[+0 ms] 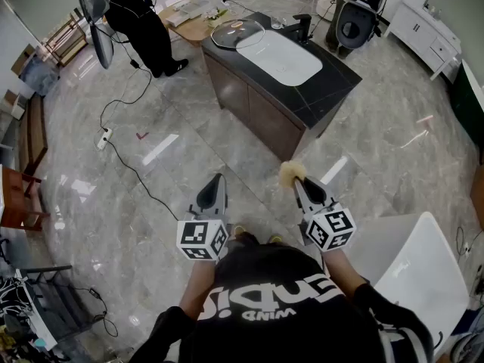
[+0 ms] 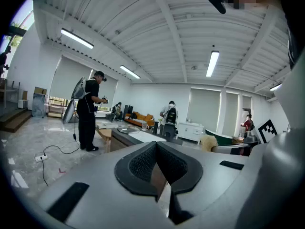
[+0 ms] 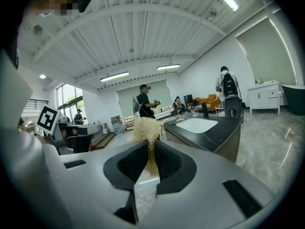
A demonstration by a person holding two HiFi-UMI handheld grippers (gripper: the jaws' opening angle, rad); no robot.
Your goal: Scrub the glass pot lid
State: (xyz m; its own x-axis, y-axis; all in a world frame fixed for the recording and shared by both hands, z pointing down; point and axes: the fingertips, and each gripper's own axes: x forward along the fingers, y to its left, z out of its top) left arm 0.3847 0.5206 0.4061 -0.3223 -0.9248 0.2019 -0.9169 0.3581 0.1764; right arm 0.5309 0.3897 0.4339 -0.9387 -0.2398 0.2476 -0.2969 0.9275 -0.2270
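The glass pot lid lies on the far left end of a dark counter, beside a white sink basin. In the left gripper view the lid is small and far off. My right gripper is shut on a straw-coloured fibre scrubber, whose tuft sticks up between the jaws. My left gripper is shut with nothing in it. Both are held level over the floor, well short of the counter.
A black faucet stands at the counter's far edge. A person in black stands left of the counter, with a cable across the marble floor. A white chair is at my right. A low wooden table stands behind.
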